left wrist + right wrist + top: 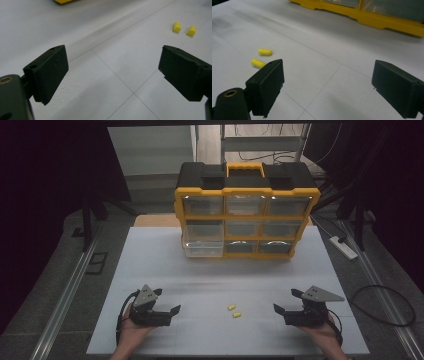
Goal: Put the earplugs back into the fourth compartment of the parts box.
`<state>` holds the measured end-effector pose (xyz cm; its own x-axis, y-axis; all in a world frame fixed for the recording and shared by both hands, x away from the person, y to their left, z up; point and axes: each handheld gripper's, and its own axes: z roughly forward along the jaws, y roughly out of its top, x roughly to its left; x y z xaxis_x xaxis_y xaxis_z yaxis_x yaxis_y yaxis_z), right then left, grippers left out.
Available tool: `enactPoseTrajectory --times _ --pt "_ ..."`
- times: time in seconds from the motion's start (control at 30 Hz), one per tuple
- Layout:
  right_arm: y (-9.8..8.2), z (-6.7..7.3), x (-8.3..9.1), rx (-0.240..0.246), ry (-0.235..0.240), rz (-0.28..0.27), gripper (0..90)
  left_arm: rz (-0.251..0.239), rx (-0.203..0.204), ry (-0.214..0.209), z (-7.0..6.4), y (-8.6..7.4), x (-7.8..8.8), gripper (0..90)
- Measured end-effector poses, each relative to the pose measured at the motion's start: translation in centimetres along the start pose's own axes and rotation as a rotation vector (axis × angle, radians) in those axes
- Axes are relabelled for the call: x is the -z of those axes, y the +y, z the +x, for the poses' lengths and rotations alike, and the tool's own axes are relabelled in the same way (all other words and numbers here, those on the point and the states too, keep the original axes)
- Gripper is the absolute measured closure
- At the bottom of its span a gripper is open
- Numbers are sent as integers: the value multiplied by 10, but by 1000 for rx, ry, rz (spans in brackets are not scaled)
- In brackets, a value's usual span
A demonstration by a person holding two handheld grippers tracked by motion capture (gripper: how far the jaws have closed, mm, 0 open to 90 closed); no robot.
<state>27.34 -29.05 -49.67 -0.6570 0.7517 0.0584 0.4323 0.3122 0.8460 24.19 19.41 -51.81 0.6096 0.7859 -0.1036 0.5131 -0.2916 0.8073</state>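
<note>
- The work looks like it is just at the start. Nothing is picked up yet.
- Two little yellow pieces [234,311] lie on the white counter [165,265], between the two grippers and near the front edge. They lie close together but do not touch.
- The left gripper [170,312] rests low on the counter in the person's hand. Its fingers [47,72] are spread wide, with nothing between them.
- The right gripper [283,312] sits on the other side, pointing in toward the middle. Its fingers [265,85] are spread wide too, and nothing is in them.
- Both grippers are apart from the yellow pieces. No finger touches them.
- At the back of the counter stands a yellow and black box of drawers [247,218]. The bottom left drawer [203,248] sticks out a bit, so it looks open. My guess is the pieces should go in there.
- So what is left: grab each piece, carry it to the drawer, drop it in, and maybe push the drawer shut.
- The yellow pieces are small, with round ends, like tiny capsules. They look smooth, and they could roll.
- The counter is flat, dull white, with thin lines like big tiles.
- The fingers are black, blocky and flat on the inside, with little scratches.
- The drawers are see-through plastic in a hard yellow frame with a handle on top.
</note>
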Motion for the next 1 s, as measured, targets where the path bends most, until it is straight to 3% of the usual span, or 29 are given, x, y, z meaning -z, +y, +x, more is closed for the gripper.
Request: enactPoseTrajectory --times 0.27,0.63,0.8,1.0 --pt "-1 -1 -4 -19 8 25 130 -3 -6 6 0 1 0 88" --pt "1 -1 2 -39 -9 8 142 -25 -25 25 -3 0 6 89" --pt "0 1 4 -27 -7 14 143 -21 -29 34 -4 3 5 89" --pt "0 5 5 -16 10 7 150 -49 -41 26 -10 9 14 89"
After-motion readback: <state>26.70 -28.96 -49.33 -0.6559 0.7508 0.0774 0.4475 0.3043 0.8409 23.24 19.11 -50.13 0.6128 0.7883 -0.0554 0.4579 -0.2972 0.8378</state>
